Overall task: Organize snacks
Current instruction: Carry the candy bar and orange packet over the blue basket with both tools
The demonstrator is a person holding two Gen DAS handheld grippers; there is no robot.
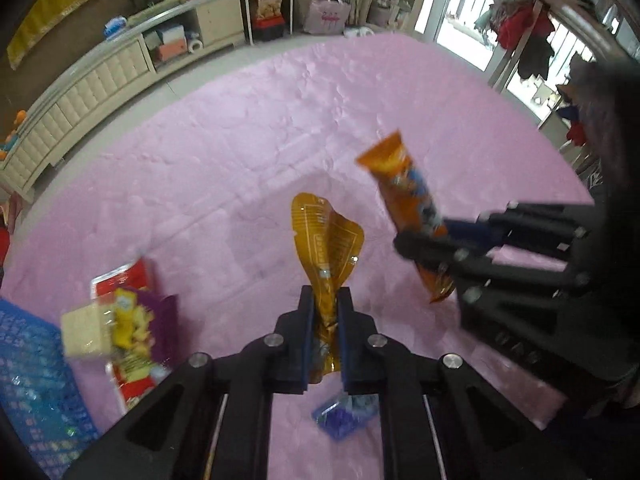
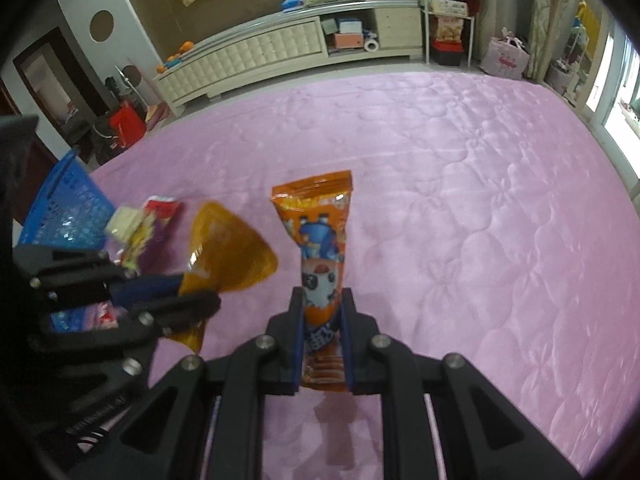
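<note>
I have a snack in each gripper, both lifted clear of the pink bedspread (image 2: 460, 200). My left gripper (image 1: 325, 320) is clamped on the crumpled neck of a gold pouch (image 1: 330, 240), whose wide end fans up and away from my fingers while its tail hangs down between them. My right gripper (image 2: 323, 320) is clenched low on an orange pack (image 2: 320, 236), long axis running straight out along the fingers, sealed top farthest from me. The blue basket (image 1: 28, 380) sits at the far left edge of the bed, with a small heap of other snacks (image 1: 124, 328) just beside it and a blue packet (image 1: 344, 416) lying on the cover under my left fingers. What matters next, as I judge it, is that the basket lies to the left of both hands, and my left hand is plainly the nearer one; the right would have to cross over or behind it. So the pouch should probably go in first, swung left with its loose end leading, then the orange pack, tipped so its long axis drops into the basket rather than catching on the rim.
</note>
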